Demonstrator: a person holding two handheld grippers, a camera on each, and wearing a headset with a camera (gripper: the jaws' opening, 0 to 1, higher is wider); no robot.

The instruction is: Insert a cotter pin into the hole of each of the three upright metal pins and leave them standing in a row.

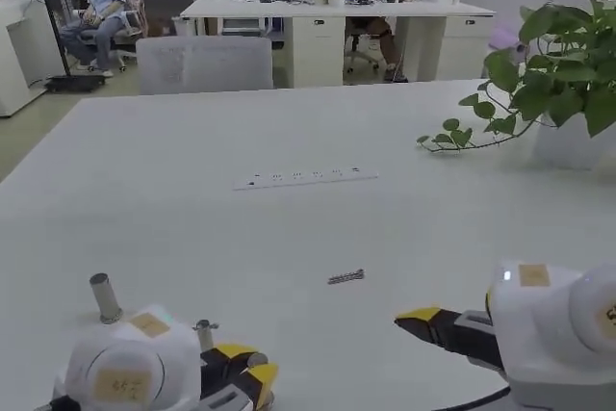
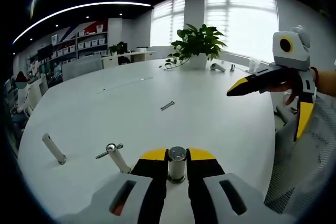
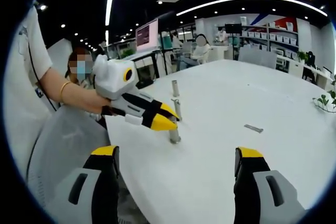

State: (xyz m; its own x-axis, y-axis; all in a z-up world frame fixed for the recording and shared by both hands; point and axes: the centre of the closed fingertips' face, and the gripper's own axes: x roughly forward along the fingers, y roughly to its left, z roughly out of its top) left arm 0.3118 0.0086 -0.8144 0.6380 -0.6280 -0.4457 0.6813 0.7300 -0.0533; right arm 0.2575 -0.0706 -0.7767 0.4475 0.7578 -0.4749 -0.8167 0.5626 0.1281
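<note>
1. The nearest metal pin [image 2: 177,165] stood upright on the white table [image 2: 210,119]. It was pinched between the jaws of the left gripper [image 2: 177,156], which pressed against it on both sides.
2. Just beside it stood the middle metal pin [image 2: 117,157], with a fitted cotter pin [image 2: 103,154] crossing through its top.
3. Beyond that stood the far metal pin [image 2: 53,148], its top bare. The three made a row near the table's front edge, at the left in the head view.
4. A loose cotter pin [image 1: 346,277] lay flat on the open tabletop. It was well apart from the row and farther out than either gripper.
5. The right gripper [image 3: 177,153] was held at the right, its jaws spread wide with nothing between them. In the left gripper view a hand [image 2: 292,88] grasped it.
6. Farther out, a white power strip [image 1: 304,177] lay across the middle of the table. A leafy potted plant [image 1: 553,84] stood at the right side, and two grey chairs [image 1: 204,64] stood at the far edge.
</note>
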